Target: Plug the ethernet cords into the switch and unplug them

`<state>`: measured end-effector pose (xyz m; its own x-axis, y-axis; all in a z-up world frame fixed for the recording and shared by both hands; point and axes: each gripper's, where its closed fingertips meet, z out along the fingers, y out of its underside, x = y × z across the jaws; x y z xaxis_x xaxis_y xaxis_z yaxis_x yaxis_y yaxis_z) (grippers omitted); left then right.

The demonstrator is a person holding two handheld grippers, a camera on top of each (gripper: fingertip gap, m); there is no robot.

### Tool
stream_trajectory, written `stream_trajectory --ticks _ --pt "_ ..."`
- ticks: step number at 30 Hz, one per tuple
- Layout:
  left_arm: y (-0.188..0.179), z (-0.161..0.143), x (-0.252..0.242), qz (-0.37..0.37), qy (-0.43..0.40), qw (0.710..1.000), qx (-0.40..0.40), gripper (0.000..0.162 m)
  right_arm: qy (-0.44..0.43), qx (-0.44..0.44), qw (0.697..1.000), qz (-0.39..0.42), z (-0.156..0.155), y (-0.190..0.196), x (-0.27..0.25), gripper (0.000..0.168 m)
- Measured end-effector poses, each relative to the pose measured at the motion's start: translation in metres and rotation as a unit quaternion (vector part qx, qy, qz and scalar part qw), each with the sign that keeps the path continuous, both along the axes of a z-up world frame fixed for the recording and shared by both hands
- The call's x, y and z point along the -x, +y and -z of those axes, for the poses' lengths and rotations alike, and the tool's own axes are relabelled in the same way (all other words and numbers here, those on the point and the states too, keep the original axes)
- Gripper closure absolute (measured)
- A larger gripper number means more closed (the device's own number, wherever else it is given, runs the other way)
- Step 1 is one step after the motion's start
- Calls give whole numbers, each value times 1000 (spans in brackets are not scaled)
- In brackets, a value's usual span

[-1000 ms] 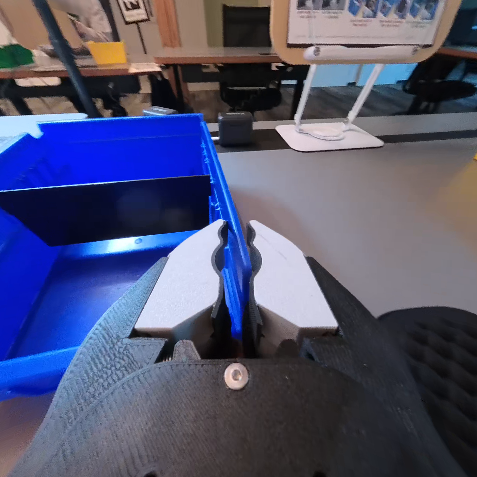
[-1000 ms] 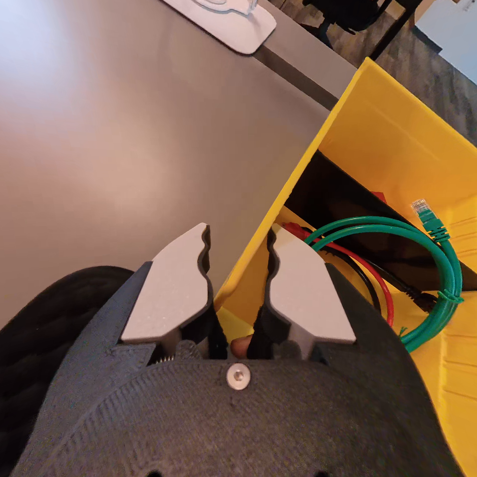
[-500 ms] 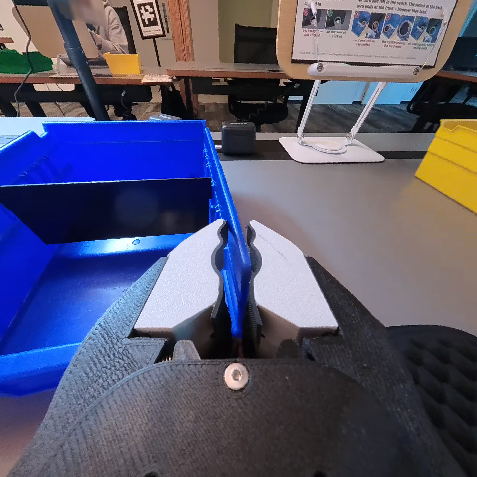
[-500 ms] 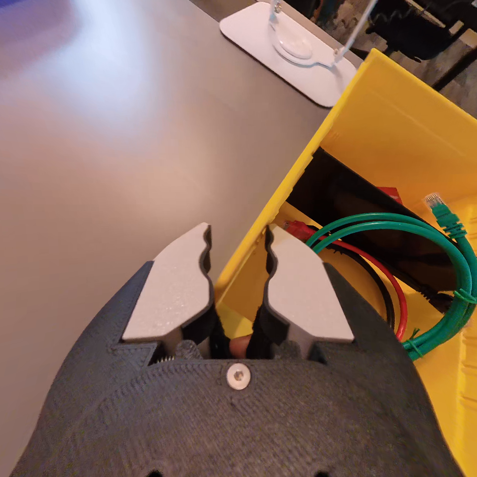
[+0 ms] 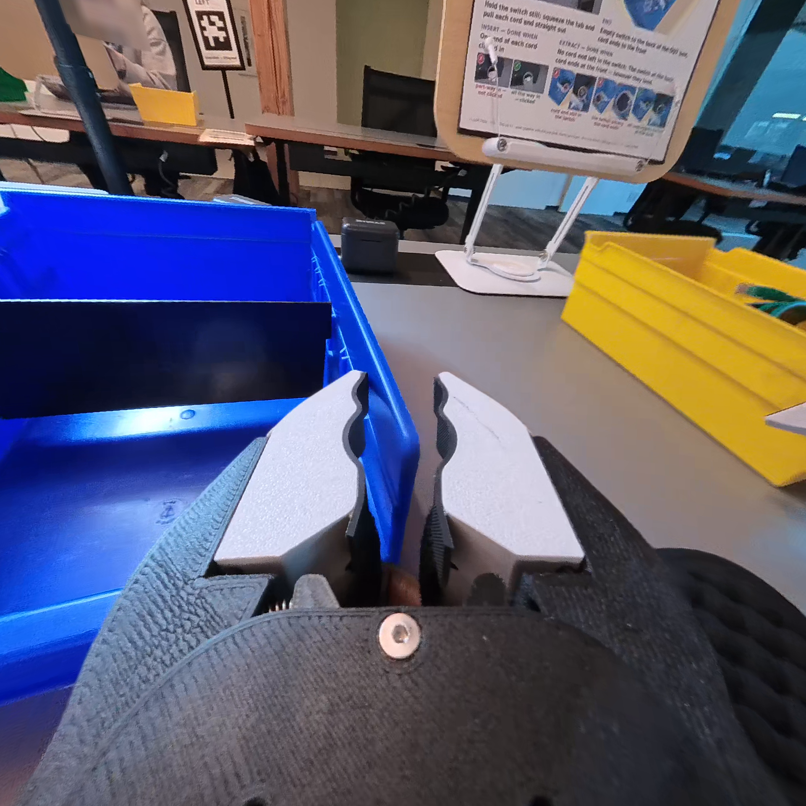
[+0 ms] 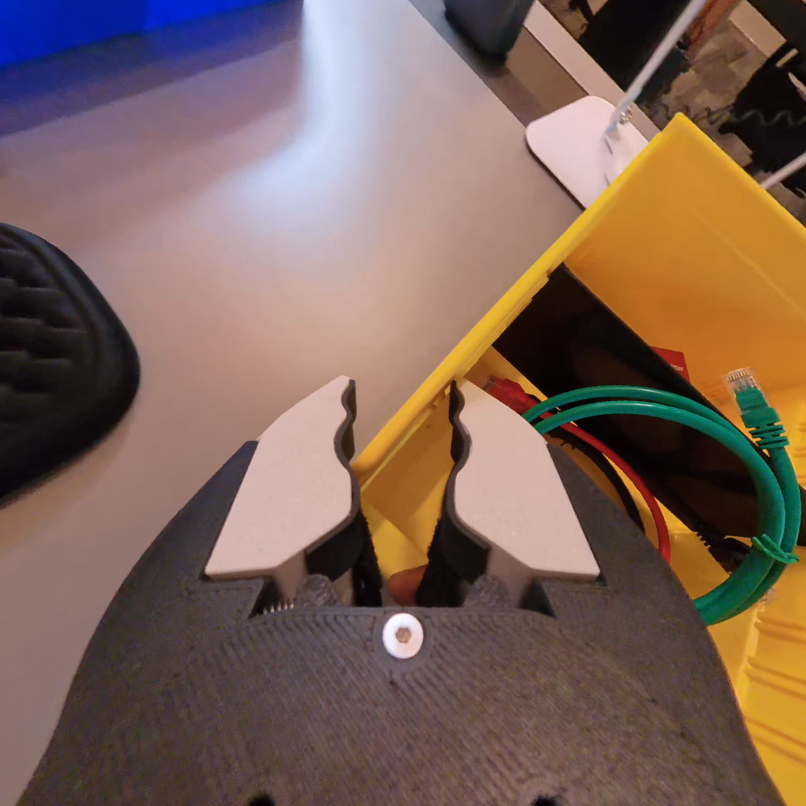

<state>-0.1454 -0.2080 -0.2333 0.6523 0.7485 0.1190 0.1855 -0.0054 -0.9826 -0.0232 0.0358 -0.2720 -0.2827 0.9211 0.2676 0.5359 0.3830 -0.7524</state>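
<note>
Blue bin (image 5: pixel 152 261): on grey table (image 5: pixel 545 414), black divider (image 5: pixel 161 353) across it; its right wall stands between the spread fingers of the left gripper (image 5: pixel 400 384), gap visible on the right side. Yellow bin (image 6: pixel 680 270): left wall between the parted fingers of the right gripper (image 6: pixel 401 388), not pinched. Inside, front compartment: green ethernet cord (image 6: pixel 741 440), coiled, plug upward; red cord (image 6: pixel 610 449) and a black cord beneath it. Switch: not discernible. White stand base (image 5: pixel 506 272) beyond.
</note>
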Motion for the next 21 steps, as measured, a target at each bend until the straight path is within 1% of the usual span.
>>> stream_trajectory --ticks 4,6,10,13,14,16,18,21 --pt "2 -1 -2 9 -2 1000 -7 130 -2 6 1000 -29 0 -31 13 126" --pt "3 -4 -5 23 6 1000 -7 124 -5 10 999 -41 -1 -48 20 125" --pt "-7 -23 -9 31 40 999 -11 114 -3 10 997 -73 -1 -78 31 124" --pt "-20 -39 -16 61 79 995 -5 113 -4 8 995 -99 -1 -96 37 123" --pt "-27 -44 -17 66 87 994 -7 113 -6 4 994 -108 -1 -100 38 123" --pt "-48 -51 -14 49 96 994 -13 113 -7 2 993 -120 -1 -109 41 123" --pt "-76 -55 -4 12 97 995 -17 113 -7 4 992 -127 -1 -115 45 123" --pt "-122 -51 12 -63 82 995 -16 113 -6 4 991 -134 -1 -123 51 122"
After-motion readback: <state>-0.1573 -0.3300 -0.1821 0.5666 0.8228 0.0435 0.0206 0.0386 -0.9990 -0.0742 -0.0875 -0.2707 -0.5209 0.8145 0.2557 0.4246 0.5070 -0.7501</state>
